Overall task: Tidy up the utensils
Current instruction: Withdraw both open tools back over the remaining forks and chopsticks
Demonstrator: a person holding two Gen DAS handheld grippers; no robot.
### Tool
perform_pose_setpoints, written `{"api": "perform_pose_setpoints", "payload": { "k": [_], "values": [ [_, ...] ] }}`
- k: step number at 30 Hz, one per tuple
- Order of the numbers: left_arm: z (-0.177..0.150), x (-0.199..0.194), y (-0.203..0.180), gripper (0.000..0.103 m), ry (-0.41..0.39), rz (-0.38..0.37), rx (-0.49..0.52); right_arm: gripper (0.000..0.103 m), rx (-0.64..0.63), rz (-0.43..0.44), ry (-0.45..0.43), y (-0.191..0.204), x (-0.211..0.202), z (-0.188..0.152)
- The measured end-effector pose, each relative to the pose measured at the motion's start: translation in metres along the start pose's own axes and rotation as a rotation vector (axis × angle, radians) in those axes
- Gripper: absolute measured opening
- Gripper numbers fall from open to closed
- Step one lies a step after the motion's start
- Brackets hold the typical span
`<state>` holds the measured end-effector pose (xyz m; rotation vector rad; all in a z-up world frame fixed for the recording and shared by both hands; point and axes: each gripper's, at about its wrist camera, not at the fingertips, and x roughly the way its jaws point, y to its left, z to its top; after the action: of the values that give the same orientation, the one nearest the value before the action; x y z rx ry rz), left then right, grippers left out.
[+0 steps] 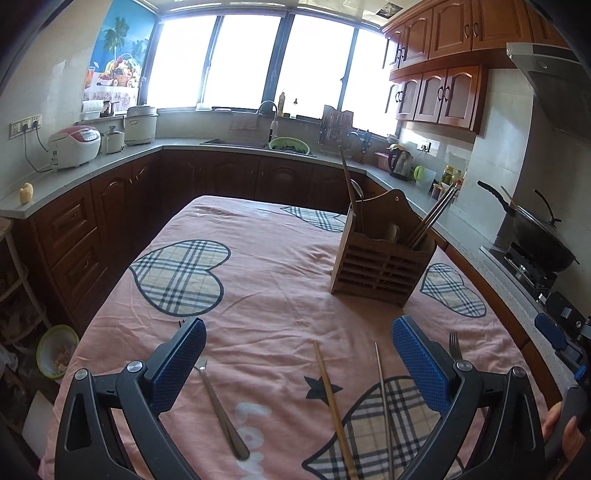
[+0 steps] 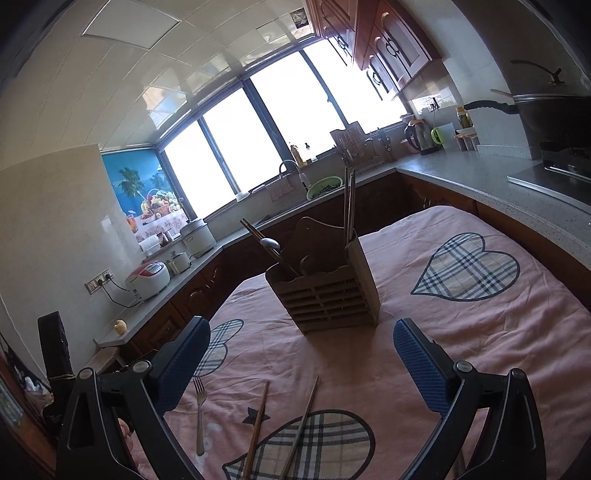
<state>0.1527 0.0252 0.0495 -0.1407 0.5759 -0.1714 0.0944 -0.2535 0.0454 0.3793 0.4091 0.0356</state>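
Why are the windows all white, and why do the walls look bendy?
In the left wrist view the windows are blown out by daylight, so nothing outside shows; the fisheye lens curves the counter and darkens the corners. In the right wrist view the same glare fills the windows, the ceiling tiles bow, and the wooden utensil holder stands backlit and dim.

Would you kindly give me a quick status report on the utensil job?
Left gripper open, empty. Right gripper open, empty. Fork, spoon, two chopsticks loose on cloth; holder upright beyond. Path clear.
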Motion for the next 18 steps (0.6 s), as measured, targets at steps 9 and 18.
{"api": "perform_pose_setpoints", "payload": {
  "k": [9, 18],
  "values": [
    [-0.024, -0.048, -0.011, 0.102, -0.056, -0.004, 0.074, 0.103, -0.163, -0.071, -0.071, 0.026, -0.04, -0.016],
    [-0.021, -0.094, -0.023, 0.102, -0.176, 0.041, 0.142, 0.103, -0.336, -0.095, -0.119, 0.06, -0.07, 0.001]
  ]
}}
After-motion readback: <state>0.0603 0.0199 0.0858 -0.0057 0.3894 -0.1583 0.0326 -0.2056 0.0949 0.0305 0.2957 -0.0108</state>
